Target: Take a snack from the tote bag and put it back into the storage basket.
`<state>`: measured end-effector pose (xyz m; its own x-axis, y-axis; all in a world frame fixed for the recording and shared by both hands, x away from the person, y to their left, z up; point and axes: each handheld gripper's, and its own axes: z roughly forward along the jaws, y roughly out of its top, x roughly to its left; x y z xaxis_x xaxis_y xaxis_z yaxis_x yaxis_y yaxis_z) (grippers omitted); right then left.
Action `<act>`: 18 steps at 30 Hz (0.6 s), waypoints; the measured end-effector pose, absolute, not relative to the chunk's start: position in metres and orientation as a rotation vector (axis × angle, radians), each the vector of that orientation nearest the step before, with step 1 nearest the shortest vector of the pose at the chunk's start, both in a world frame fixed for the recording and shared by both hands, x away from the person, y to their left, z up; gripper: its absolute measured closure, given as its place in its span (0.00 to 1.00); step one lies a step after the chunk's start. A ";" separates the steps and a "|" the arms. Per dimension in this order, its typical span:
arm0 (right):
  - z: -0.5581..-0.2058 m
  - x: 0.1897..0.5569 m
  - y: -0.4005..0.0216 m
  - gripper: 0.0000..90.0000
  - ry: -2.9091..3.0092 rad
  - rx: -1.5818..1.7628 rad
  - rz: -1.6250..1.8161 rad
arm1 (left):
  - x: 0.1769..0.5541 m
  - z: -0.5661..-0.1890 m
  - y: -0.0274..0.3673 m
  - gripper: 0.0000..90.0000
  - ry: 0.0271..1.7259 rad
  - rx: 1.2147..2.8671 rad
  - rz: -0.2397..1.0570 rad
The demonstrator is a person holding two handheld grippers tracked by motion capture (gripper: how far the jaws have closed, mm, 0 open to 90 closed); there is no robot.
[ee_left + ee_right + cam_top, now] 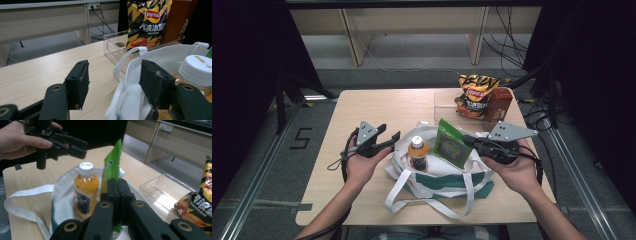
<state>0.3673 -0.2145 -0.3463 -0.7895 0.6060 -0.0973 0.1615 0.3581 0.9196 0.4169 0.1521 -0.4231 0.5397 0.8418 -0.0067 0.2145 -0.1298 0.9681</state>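
A flat green snack packet (111, 167) is pinched upright by the right gripper (117, 195), above the white bag (437, 172). The left gripper (112, 82) is held open beside the bag's rim.

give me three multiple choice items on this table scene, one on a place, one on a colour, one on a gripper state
1. Where does the orange drink bottle stand?
A. inside the white tote bag
B. in the clear plastic tray
C. on the bare table beside the bag

2. What colour is the flat packet held over the bag?
A. red
B. green
C. blue

3. How do the right gripper's jaws stand?
A. wide open with nothing between them
B. shut on the bottle cap
C. shut on the green packet

Key: 1 A, the bottle stands upright within the bag's open mouth in the high view. 2 B, the packet is bright green in the right gripper view. 3 C, the two black jaws press together on the packet's lower part.
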 end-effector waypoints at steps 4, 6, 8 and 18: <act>-0.341 0.367 -0.218 1.00 2.181 0.669 1.418 | 0.417 -0.423 0.152 0.44 0.905 1.649 0.695; -0.338 0.366 -0.219 1.00 2.154 0.679 1.421 | 0.417 -0.423 0.152 0.44 0.902 1.648 0.695; -0.335 0.367 -0.222 1.00 2.154 0.665 1.420 | 0.417 -0.423 0.152 0.44 0.904 1.648 0.695; -0.324 0.366 -0.233 1.00 2.090 0.690 1.432 | 0.417 -0.423 0.152 0.44 0.900 1.653 0.696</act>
